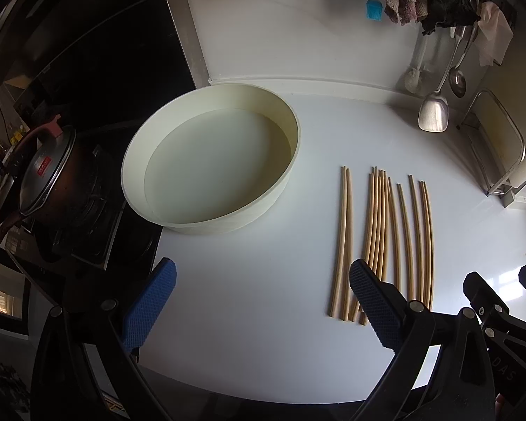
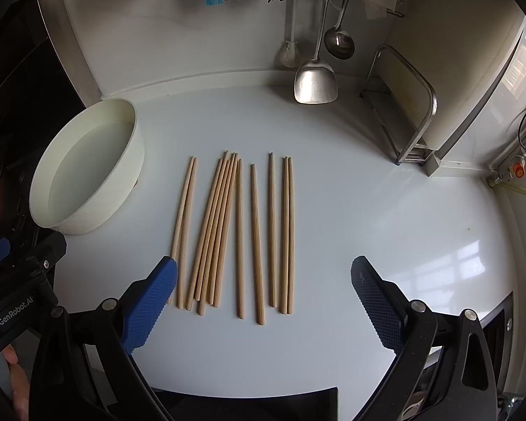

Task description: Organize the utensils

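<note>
Both claws stand spread wide and hold nothing. The left claw [image 1: 263, 282] hovers over bare white desk [image 1: 263, 333], its right finger overlapping the near ends of the chopsticks [image 1: 382, 231] in its own view; whether it touches them I cannot tell. The right claw [image 2: 263, 280] hangs above the chopsticks [image 2: 238, 231], fingers straddling the near ends. The chopsticks lie flat in a loose row on the desk [image 2: 385, 210], long axes running away from the cameras, thin tips toward the back wall. A round cream tub [image 2: 87, 172], empty, sits to their left. Each claw points forward and down at the desk.
</note>
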`<state>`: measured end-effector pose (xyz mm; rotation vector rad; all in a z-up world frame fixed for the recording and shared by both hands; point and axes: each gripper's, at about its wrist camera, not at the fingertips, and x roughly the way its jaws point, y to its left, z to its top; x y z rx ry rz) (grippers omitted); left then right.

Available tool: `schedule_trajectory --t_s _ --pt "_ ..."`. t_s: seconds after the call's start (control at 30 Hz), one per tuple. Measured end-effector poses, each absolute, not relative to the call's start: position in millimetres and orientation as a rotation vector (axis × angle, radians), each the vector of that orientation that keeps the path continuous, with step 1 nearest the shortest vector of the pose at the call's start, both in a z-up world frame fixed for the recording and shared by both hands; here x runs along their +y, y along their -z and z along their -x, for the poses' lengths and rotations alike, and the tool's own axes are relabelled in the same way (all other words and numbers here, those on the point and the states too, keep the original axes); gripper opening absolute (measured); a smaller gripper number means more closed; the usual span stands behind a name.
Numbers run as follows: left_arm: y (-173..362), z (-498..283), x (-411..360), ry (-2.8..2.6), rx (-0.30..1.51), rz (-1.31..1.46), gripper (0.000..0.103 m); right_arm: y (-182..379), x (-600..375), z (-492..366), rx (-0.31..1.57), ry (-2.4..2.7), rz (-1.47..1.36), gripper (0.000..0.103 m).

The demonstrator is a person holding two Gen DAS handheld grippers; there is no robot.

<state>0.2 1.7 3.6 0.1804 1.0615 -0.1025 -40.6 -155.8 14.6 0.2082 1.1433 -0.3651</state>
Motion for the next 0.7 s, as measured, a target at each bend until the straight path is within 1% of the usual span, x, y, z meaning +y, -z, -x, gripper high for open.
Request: schedule_trajectory --t_s 0.7 --pt "-3.3 2.6 5.7 0.104 1.055 -0.178 0.097 -15.8 -153.8 41.5 1.141 0.368 -0.209 0.095"
